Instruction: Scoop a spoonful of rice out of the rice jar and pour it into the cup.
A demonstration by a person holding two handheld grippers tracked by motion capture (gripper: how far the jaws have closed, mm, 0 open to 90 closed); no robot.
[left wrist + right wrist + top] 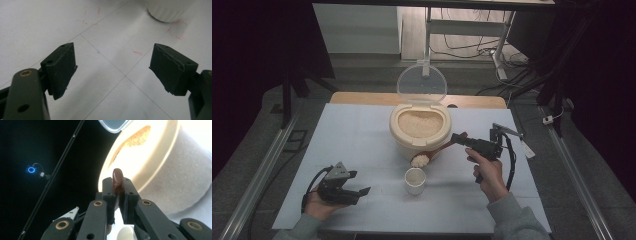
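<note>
The right gripper (pixel 460 138) pinches the stiff, light spoon (pixel 438 150) by its handle end, rice heaped above the cup (pixel 415 180), likely to spill if tilted; the left gripper (pixel 360 183) rests spread.

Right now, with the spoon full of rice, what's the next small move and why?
Probably ease the wooden spoon slightly nearer and tip it: its rice heap hangs just behind the white cup, and the right gripper is clamped on the handle.
</note>
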